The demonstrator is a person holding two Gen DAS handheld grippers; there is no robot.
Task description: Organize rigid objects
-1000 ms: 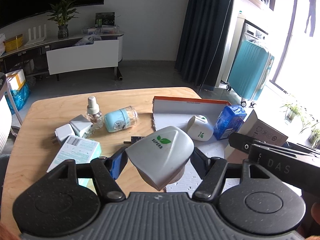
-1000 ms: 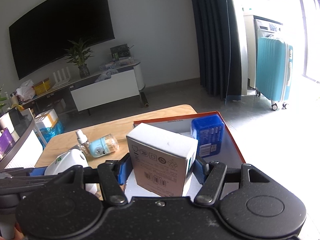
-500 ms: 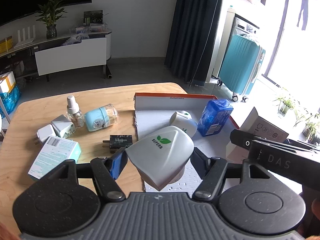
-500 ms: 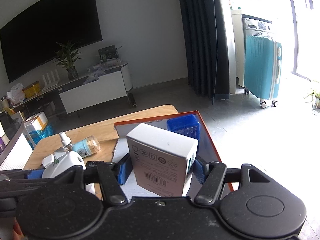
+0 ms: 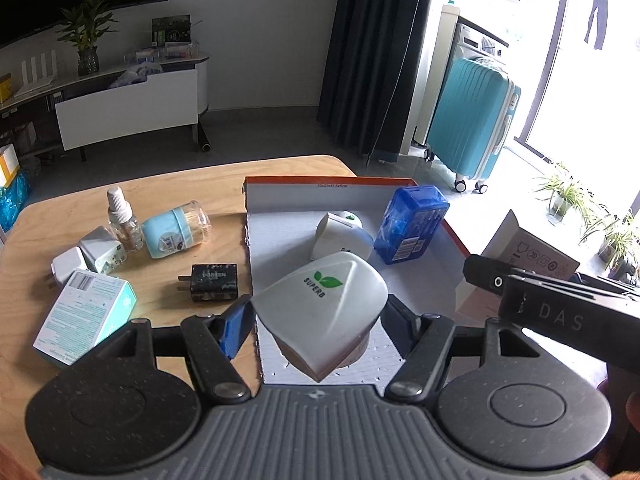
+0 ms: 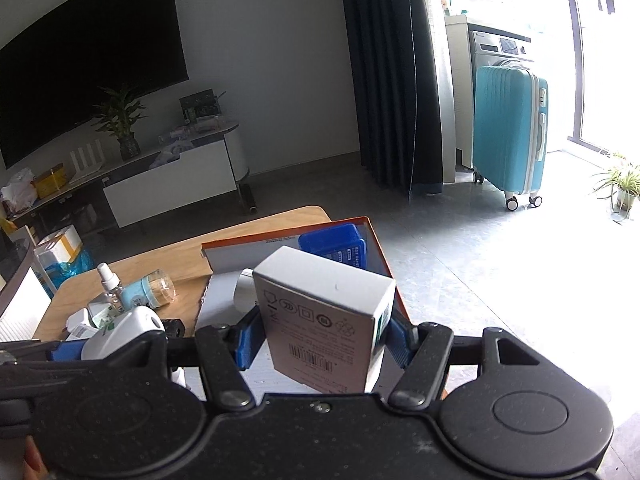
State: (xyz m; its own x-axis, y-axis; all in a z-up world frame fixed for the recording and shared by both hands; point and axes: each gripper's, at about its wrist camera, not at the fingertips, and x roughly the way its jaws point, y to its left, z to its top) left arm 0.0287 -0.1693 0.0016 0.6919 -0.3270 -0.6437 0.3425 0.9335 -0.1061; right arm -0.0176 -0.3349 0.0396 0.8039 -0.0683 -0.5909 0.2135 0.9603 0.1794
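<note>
White SUPERB device (image 5: 328, 312) sits lower centre of the left wrist view, pinched between the blue pads of the left gripper (image 5: 320, 326) and held above the near end of the tray (image 5: 320, 190) (orange-rimmed, white floor). Cardboard box (image 6: 324, 320) is lower centre of the right wrist view, clamped by the right gripper (image 6: 322, 338) above the tray's right side. Both loads look square in the pads, no tilt showing.

Already in the tray, upper centre of the left view: a second white device (image 5: 340, 236) and a blue pack (image 5: 412, 230), just beside each other near the far wall.

Judgement: step in hand is placing both into the tray. To do it well:
- lower each onto bare floor in the near half, clear of the two things at the far end
- keep the two grippers well apart; the right one already crowds the right edge of the left view
- set down flat, release only once the base rests

On the surface, left of the tray: black charger (image 5: 212, 282), teal box (image 5: 86, 316), clear jar (image 5: 176, 230), dropper bottle (image 5: 122, 220), two white plugs (image 5: 86, 258).
</note>
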